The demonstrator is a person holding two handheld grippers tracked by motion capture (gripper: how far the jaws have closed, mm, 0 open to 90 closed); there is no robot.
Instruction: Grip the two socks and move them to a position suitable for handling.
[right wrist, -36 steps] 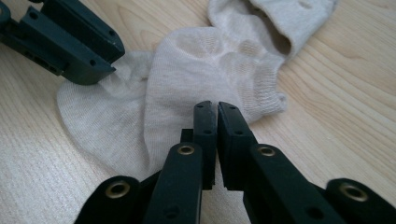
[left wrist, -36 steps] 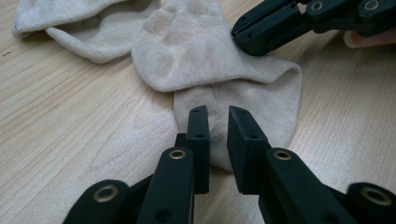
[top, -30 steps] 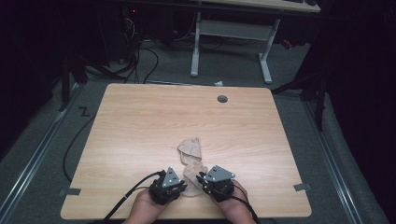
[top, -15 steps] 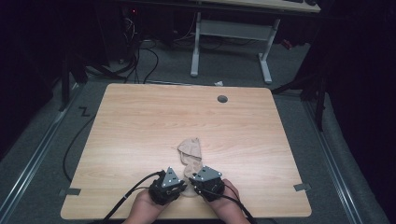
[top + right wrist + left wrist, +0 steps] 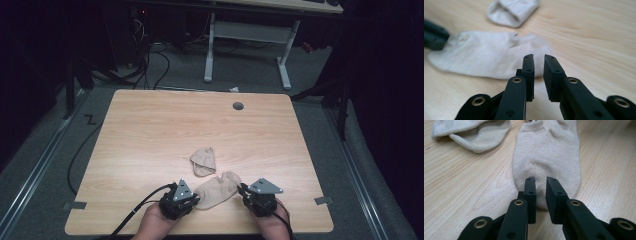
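A pale wood counter (image 5: pixel 150 130) sits in a dark room. At its near edge, the left tool (image 5: pixel 541 185) and right tool (image 5: pixel 538 62) hover released, jaws slightly parted, at opposite ends of a flat beige sock (image 5: pixel 216 191). Just beyond lies a folded sock (image 5: pixel 204 161).

Wooden table (image 5: pixel 150 130), cables (image 5: pixel 150 60), desk frame (image 5: pixel 245 37)

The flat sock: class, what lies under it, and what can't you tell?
The flat sock rests on the bare wooden table. The folded sock lies apart, beside it. Whatever might sit beneath the fabric is covered.
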